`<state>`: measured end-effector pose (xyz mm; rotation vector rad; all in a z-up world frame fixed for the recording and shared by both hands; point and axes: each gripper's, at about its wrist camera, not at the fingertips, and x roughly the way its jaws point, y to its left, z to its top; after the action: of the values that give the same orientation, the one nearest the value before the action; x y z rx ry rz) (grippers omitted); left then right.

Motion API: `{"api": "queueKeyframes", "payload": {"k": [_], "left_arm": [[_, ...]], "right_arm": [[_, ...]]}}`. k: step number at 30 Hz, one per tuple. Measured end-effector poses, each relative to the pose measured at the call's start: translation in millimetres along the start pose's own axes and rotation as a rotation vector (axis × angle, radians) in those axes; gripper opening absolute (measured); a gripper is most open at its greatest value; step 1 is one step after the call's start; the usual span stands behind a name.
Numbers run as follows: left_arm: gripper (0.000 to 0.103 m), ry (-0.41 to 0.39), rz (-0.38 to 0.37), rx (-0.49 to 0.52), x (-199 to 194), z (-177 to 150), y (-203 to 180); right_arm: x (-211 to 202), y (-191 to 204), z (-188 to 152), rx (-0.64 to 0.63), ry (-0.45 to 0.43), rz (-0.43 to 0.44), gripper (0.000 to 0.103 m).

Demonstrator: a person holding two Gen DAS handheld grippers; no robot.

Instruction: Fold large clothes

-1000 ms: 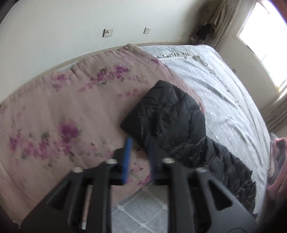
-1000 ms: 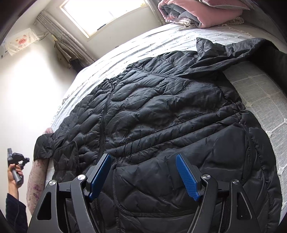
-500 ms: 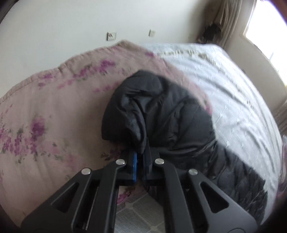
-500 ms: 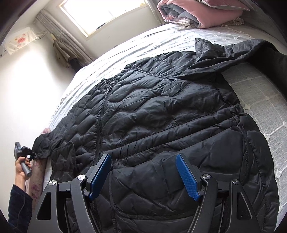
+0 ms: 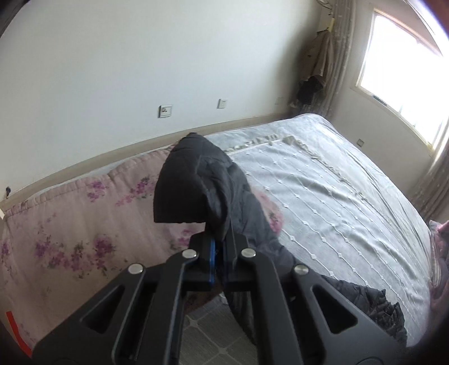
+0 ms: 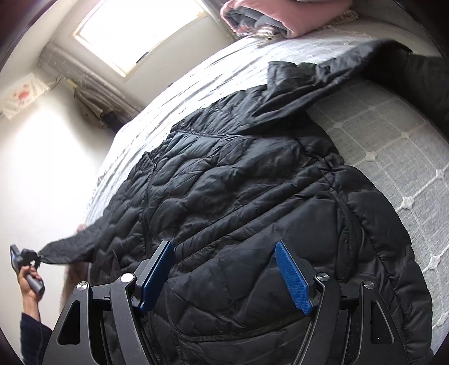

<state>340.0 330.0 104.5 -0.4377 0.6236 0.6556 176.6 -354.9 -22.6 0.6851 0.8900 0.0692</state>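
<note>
A black quilted puffer jacket (image 6: pixel 252 202) lies spread front-up on the grey bedspread (image 6: pixel 393 146). My left gripper (image 5: pixel 220 245) is shut on the cuff end of one jacket sleeve (image 5: pixel 196 185), which hangs lifted above the bed. In the right wrist view that same sleeve (image 6: pixel 73 250) stretches out to the left, pinched by the left gripper (image 6: pixel 35 258) in a person's hand (image 6: pixel 28 283). My right gripper (image 6: pixel 224 275) hovers open over the jacket's lower hem, nothing between its blue pads (image 6: pixel 291 278). The other sleeve (image 6: pixel 322 75) lies toward the far right.
A pink floral blanket (image 5: pixel 70 224) covers the bed's left part by the white wall. Folded pink and grey bedding (image 6: pixel 275 16) is stacked at the far end. Bright windows (image 5: pixel 407 70) and curtains stand beyond the bed. Tiled floor (image 5: pixel 202 331) shows below the left gripper.
The left gripper closed on the sleeve cuff, then lifted it up and away from the bed, stretching the sleeve outward. The right gripper shifted slightly sideways over the hem and stayed open.
</note>
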Motion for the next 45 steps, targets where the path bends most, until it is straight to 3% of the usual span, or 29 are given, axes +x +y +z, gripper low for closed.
{"api": "queueKeyframes", "payload": {"k": [4,8,12,14,16,19,22,26,30,34,39,43,45], "left_arm": [[0.005,-0.057,-0.139,0.071,-42,-18,-58],[0.005,-0.073,-0.334,0.195,-91,-61,-135],[0.005,-0.038,-0.558,0.269,-126,-126,-204],[0.005,0.017,-0.655,0.286,-131,-166,-235],[0.005,0.087,-0.707,0.299,-124,-202,-260],[0.005,0.202,-0.743,0.342,-103,-257,-293],[0.006,0.290,-0.729,0.398,-76,-300,-313],[0.015,0.374,-0.711,0.445,-58,-337,-323],[0.039,0.403,-0.711,0.476,-60,-346,-323],[0.051,0.355,-0.738,0.499,-74,-340,-319],[0.061,0.408,-0.762,0.506,-73,-344,-323],[0.063,0.543,-0.665,0.509,-49,-367,-336],[0.063,0.554,-0.688,0.471,-54,-361,-330]], "right_arm": [[-4,-12,3,0.048,0.005,0.026,0.076],[-8,-15,4,0.078,-0.002,0.037,0.076],[-11,-22,5,0.110,-0.003,0.045,0.076],[-14,-25,6,0.123,-0.005,0.051,0.076],[-14,-28,7,0.139,-0.008,0.055,0.076],[-17,-38,9,0.174,-0.011,0.063,0.076],[-16,-45,10,0.207,-0.003,0.067,0.076],[-16,-50,10,0.234,0.012,0.090,0.076],[-17,-49,10,0.230,0.016,0.101,0.076],[-18,-48,9,0.232,0.018,0.105,0.076],[-17,-50,11,0.238,0.007,0.101,0.076],[-12,-54,13,0.237,0.022,0.098,0.076],[-14,-59,14,0.243,0.014,0.094,0.076]]}}
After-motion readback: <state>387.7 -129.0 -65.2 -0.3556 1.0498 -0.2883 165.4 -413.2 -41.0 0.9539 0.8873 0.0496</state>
